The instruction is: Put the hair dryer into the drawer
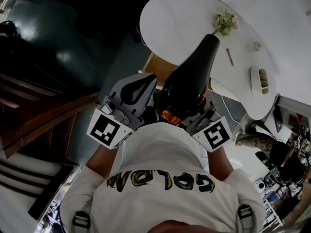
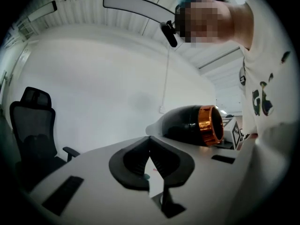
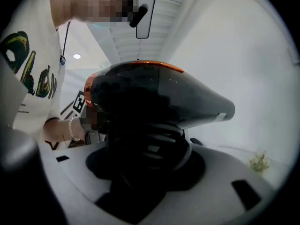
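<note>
Hair dryer (image 1: pixel 190 79) sits clamped at its handle in our right tool (image 3: pixel 146 156) — stiff, glossy, top-heavy, we judge — while our left tool (image 2: pixel 150 150) is closed, empty.

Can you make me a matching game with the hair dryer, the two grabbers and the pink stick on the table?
Things:
1. glossy black hair dryer with an orange ring
2. left gripper
3. right gripper
4. thin pink stick

States:
a. lying on the white round table
b. shut on the dryer
c. held up in the air
d. shut, nothing in it

Pairs: 1-c, 2-d, 3-b, 4-a.
</note>
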Demonstrator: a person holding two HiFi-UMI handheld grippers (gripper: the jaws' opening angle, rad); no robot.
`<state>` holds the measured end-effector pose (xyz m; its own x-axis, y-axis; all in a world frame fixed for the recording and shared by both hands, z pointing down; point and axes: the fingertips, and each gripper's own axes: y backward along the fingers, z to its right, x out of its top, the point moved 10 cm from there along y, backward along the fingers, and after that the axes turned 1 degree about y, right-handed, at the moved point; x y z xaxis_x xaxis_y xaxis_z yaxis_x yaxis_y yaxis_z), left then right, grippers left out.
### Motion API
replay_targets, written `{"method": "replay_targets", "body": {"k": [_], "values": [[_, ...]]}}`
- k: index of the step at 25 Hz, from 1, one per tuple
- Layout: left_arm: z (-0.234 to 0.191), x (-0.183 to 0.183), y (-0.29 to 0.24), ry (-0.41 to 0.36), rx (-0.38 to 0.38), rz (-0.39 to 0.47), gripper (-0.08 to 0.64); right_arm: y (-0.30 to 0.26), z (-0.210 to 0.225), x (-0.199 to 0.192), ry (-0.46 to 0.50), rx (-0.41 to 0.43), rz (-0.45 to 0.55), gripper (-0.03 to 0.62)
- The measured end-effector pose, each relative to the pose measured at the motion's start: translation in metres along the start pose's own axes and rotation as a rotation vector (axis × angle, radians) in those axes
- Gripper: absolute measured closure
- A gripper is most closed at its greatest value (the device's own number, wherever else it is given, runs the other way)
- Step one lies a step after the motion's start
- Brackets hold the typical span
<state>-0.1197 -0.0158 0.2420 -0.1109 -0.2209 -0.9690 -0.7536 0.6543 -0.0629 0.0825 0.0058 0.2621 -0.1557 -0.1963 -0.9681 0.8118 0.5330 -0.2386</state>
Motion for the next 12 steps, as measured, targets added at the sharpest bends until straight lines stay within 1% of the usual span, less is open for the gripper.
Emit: {"method": "replay_targets", "body": {"k": [3, 5, 7, 10, 12], "values": [[-0.007, -0.015, 0.029, 0.010, -0.011, 0.008, 0.549, -0.013, -0.032, -0.014, 0.000, 0.033, -0.040, 0.341], [-0.013, -0.025, 0.038, 0.024, -0.012, 0.003, 0.549, -0.021, -0.044, -0.023, -0.013, 0.054, -0.070, 0.341], [-0.018, -0.037, 0.039, 0.044, -0.008, -0.011, 0.549, -0.027, -0.046, -0.035, -0.029, 0.074, -0.089, 0.341], [-0.023, -0.057, 0.038, 0.073, -0.002, -0.078, 0.549, -0.031, -0.046, -0.054, -0.072, 0.107, -0.138, 0.341], [-0.028, -0.069, 0.035, 0.087, 0.004, -0.105, 0.549, -0.034, -0.043, -0.068, -0.104, 0.137, -0.162, 0.341]]}}
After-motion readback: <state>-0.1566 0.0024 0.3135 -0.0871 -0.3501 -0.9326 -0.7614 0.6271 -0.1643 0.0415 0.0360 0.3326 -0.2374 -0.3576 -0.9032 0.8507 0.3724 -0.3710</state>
